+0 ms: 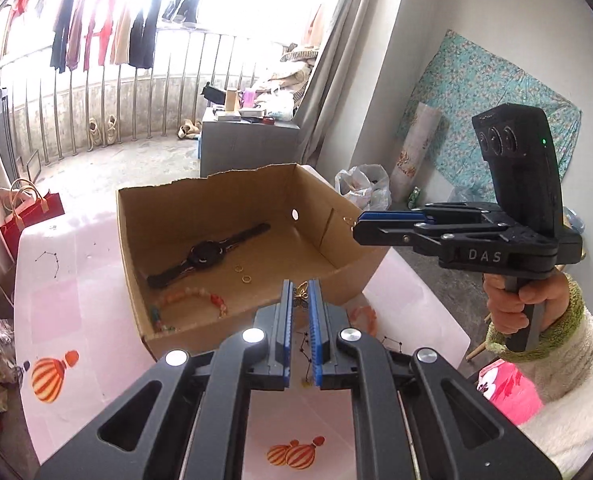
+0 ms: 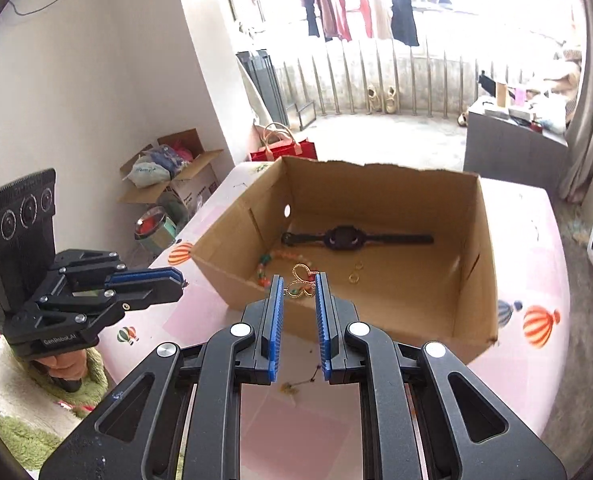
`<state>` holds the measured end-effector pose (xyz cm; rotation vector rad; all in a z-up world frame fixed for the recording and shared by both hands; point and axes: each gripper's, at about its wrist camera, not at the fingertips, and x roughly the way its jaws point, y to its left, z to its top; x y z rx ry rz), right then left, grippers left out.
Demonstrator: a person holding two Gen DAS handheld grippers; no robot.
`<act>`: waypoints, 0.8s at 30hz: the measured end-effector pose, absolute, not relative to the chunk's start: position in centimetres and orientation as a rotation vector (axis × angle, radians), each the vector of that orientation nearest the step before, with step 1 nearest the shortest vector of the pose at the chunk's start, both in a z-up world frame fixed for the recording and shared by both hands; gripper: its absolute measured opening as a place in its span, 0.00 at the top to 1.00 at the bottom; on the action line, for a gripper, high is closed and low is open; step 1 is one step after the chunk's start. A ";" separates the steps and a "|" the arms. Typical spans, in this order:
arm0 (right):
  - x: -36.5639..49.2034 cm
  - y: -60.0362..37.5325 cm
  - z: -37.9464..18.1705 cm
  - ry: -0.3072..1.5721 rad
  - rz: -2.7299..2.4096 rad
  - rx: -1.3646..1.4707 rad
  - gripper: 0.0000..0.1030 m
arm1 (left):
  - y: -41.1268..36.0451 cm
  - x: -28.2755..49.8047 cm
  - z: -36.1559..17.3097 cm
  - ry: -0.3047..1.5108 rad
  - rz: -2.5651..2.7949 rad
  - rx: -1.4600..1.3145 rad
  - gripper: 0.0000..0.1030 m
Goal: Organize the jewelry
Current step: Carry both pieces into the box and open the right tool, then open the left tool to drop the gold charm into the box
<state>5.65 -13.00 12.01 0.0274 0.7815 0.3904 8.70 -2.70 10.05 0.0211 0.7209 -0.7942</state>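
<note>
A small gold butterfly charm [image 1: 301,295] sits clamped between the blue pads of the left gripper [image 1: 300,300], held up in the air over the near wall of the cardboard box [image 1: 252,322]. The right gripper [image 2: 299,288] is closed on a larger gold openwork butterfly brooch [image 2: 302,280], whose wings spread up and to the left of the pads; it too hangs over the box's near edge. Seen from the left wrist, the right gripper [image 1: 358,224] reaches in from the right, its tips just past the box's right wall. The box stands open at the top, with a torn back rim and plenty of bare floor in the middle and right. Inside, a black watch [image 2: 342,239] lies flat near the back wall, its strap running left to right in the right wrist view and slanting from lower left to upper right in the left wrist view. A bead bracelet [image 1: 194,300] curls in the near left corner, and two gold rings [image 1: 242,273] lie apart in front of the watch. The box rests on a pink tabletop [image 1: 68,312] printed with balloons, which leaves open room on both sides before its edges drop to the floor.
</note>
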 end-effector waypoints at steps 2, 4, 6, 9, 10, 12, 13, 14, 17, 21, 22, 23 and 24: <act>8.8 -13.2 11.8 0.840 0.410 0.023 0.87 | -3.6 12.4 10.5 0.817 -0.832 -0.030 0.93; 12.3 -13.7 10.7 0.944 0.419 0.030 0.87 | -4.8 15.7 10.3 0.893 -0.805 -0.004 0.93; 15.4 -13.9 9.1 1.052 0.416 0.026 0.87 | -6.0 19.2 9.6 0.985 -0.770 0.039 0.93; 18.3 -14.5 6.7 1.189 0.387 0.034 0.87 | -7.7 23.7 7.6 1.142 -0.741 0.042 0.93; 19.2 -14.6 5.7 1.233 0.378 0.035 0.87 | -8.3 24.9 6.8 1.186 -0.725 0.043 0.93; 20.4 -15.0 4.4 1.289 0.362 0.072 0.87 | -9.9 26.9 5.2 1.256 -0.681 0.076 0.93; 20.9 -15.1 3.9 1.315 0.364 0.082 0.87 | -10.5 27.6 4.5 1.279 -0.672 0.090 0.93; 21.3 -15.1 3.5 1.328 0.359 0.088 0.87 | -11.1 28.2 3.6 1.311 -0.671 0.098 0.93; 22.3 -15.2 3.0 1.345 0.325 0.067 0.86 | -12.2 29.5 2.0 1.351 -0.639 0.115 0.93; 22.8 -15.6 2.3 1.367 0.301 0.075 0.84 | -12.8 30.6 -0.3 1.395 -0.590 0.122 0.93; 22.9 -15.7 2.2 1.368 0.293 0.068 0.84 | -12.8 30.8 -0.6 1.406 -0.580 0.125 0.93; 23.2 -15.8 2.1 1.369 0.288 0.063 0.84 | -12.9 30.9 -0.8 1.414 -0.576 0.128 0.93; 23.3 -15.8 2.0 1.369 0.288 0.066 0.84 | -13.0 31.0 -0.9 1.421 -0.573 0.130 0.93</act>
